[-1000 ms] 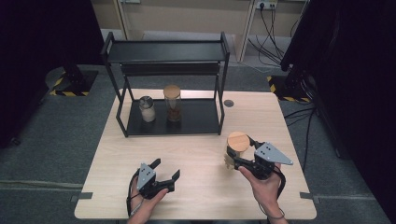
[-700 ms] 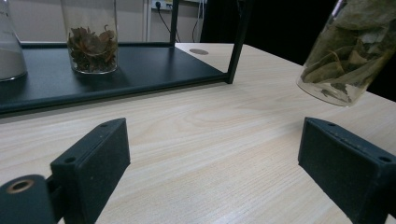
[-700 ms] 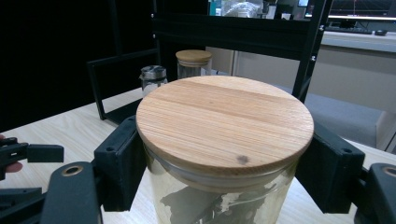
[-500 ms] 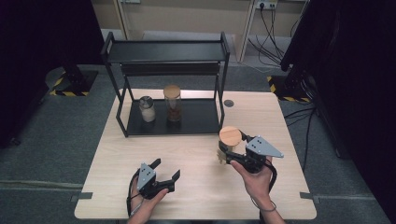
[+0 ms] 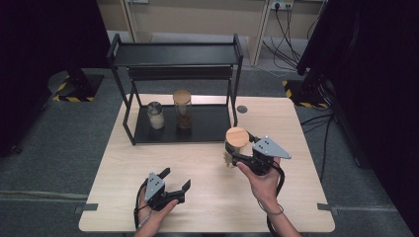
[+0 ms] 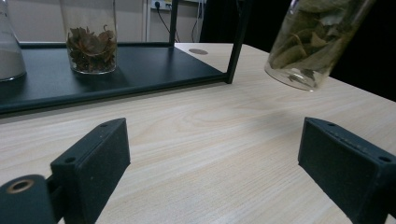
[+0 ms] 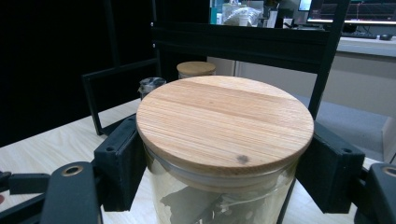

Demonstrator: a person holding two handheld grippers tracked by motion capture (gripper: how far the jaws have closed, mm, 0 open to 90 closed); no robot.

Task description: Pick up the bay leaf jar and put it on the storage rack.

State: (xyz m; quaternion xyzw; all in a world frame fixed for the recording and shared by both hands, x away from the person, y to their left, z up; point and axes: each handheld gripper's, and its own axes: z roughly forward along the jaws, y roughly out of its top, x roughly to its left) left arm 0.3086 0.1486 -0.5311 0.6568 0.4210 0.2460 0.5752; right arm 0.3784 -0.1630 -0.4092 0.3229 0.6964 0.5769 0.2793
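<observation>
My right gripper (image 5: pixel 236 150) is shut on a glass jar (image 5: pixel 236 144) with a round wooden lid (image 7: pixel 224 119) and dried leaves inside, held lifted and tilted above the table right of the rack. Both black pads (image 7: pixel 122 158) clamp the glass just under the lid. In the left gripper view the jar's bottom (image 6: pixel 310 42) hangs in the air at upper right. My left gripper (image 5: pixel 176 180) rests near the table's front edge, open, with bare wood between its pads (image 6: pixel 95 156).
A black two-tier rack (image 5: pixel 178 54) stands at the back of the wooden table (image 5: pixel 207 197). On its lower shelf (image 5: pixel 207 126) are a tall wooden-lidded jar of dried leaves (image 5: pixel 182 108) and a short jar of white powder (image 5: pixel 155 114). A small round grommet (image 5: pixel 241 108) lies right of the rack.
The right gripper has carried the jar left and slightly toward the rack, lifting it a little. The left gripper has stayed in place.
</observation>
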